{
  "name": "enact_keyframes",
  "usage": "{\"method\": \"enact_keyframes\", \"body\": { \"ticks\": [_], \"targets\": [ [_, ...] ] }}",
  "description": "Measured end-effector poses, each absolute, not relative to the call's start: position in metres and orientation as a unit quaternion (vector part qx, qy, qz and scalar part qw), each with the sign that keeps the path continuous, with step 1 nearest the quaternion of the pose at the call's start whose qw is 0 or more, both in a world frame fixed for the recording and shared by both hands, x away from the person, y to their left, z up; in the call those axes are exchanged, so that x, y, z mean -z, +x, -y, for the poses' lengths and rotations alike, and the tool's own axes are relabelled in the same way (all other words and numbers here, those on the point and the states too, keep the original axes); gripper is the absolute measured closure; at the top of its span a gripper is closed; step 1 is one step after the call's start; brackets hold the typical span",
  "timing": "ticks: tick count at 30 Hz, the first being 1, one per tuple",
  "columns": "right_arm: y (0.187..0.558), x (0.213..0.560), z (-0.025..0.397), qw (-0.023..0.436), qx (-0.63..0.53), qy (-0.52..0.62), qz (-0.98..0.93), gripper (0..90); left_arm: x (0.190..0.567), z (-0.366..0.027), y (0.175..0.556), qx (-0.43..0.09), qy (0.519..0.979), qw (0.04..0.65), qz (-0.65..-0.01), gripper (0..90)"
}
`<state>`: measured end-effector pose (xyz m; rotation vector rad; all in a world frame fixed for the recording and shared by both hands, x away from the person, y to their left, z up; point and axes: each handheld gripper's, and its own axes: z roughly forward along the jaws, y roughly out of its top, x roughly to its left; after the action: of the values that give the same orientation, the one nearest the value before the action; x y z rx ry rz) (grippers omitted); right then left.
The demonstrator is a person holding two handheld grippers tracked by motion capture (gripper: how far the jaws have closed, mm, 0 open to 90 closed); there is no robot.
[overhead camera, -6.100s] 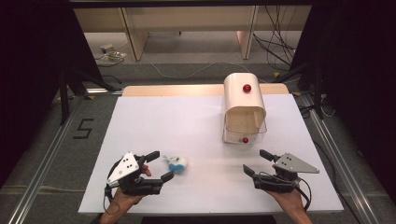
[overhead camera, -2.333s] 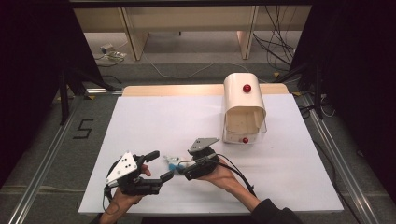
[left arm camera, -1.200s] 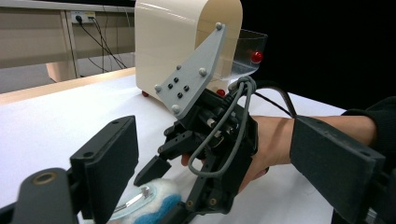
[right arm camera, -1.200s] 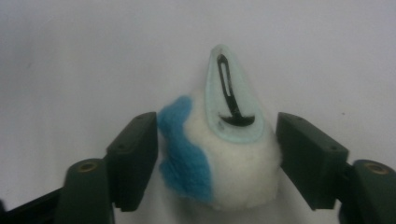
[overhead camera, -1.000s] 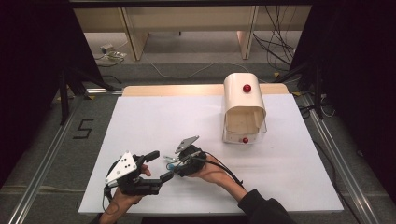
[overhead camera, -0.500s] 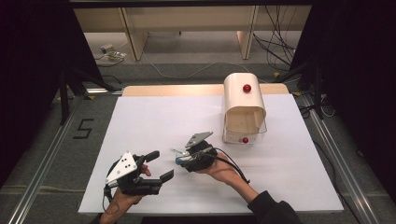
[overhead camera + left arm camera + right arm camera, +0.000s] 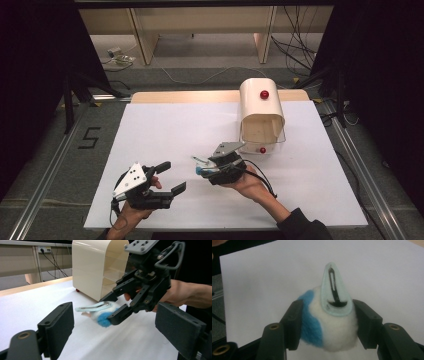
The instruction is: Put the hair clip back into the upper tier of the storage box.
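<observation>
Hair clip [image 7: 335, 293] clamped in right claw [image 7: 327, 322], long axis straight ahead, tip away from it; left claw [image 7: 120, 327] agape.

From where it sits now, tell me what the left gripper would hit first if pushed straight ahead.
Probably the fluffy hair clip held in the right gripper, lifted off the table; behind it stands the cream box. Depth is unclear, so the left gripper might pass just under.
</observation>
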<state>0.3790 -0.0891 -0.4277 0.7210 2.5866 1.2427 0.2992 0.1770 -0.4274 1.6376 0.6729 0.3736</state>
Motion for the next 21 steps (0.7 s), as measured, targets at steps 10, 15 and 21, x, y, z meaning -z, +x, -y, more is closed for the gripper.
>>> {"method": "enact_keyframes", "body": {
  "ticks": [10,15,21],
  "targets": [
    [0.37,0.415,0.1,0.087,-0.436,0.241,-0.863,46.5,0.427,-0.177,0.299,-0.163,0.711,0.618,-0.293,15.3],
    [0.367,0.406,0.105,0.092,-0.445,0.242,-0.857,46.5,0.427,-0.177,0.299,-0.163,0.711,0.618,-0.292,15.3],
    [0.366,0.399,0.113,0.096,-0.454,0.248,-0.85,46.6,0.427,-0.177,0.299,-0.163,0.711,0.619,-0.292,15.3]
  ]
}}
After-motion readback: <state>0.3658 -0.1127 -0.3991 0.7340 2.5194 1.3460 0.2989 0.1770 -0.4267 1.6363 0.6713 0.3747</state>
